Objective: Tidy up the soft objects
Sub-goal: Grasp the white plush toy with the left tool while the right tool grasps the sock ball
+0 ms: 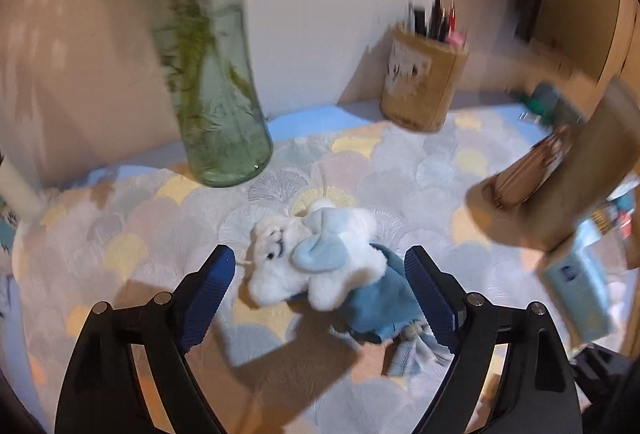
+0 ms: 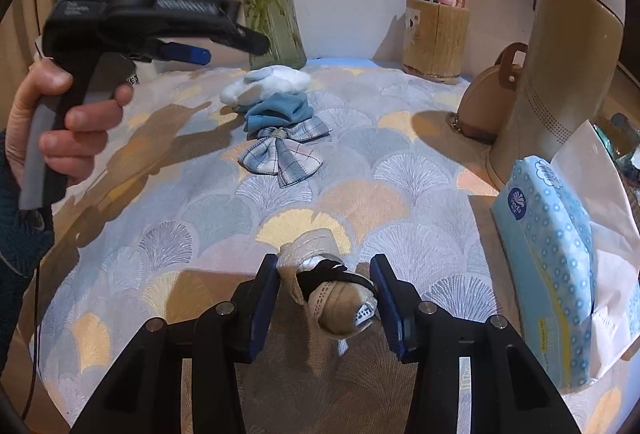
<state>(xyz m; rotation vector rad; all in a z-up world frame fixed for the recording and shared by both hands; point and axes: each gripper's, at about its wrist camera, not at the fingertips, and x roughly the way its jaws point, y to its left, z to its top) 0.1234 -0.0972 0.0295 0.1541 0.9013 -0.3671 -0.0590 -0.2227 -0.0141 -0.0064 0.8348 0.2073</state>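
Clearly the left tongs (image 1: 320, 290) are the nearer ones to the plush toy (image 1: 316, 258): spread wide, gripping nothing, they hover over the worktop (image 1: 140, 234) with the white-and-blue toy lying between and just ahead of their tips. Its long axis seems to run slantwise across the gap, head toward the left finger, blue cloth and plaid bow (image 2: 282, 158) trailing toward the right finger. The right tongs (image 2: 324, 294) sit well apart from it, straddling a beige lace bow (image 2: 332, 294); the pads appear just clear of it.
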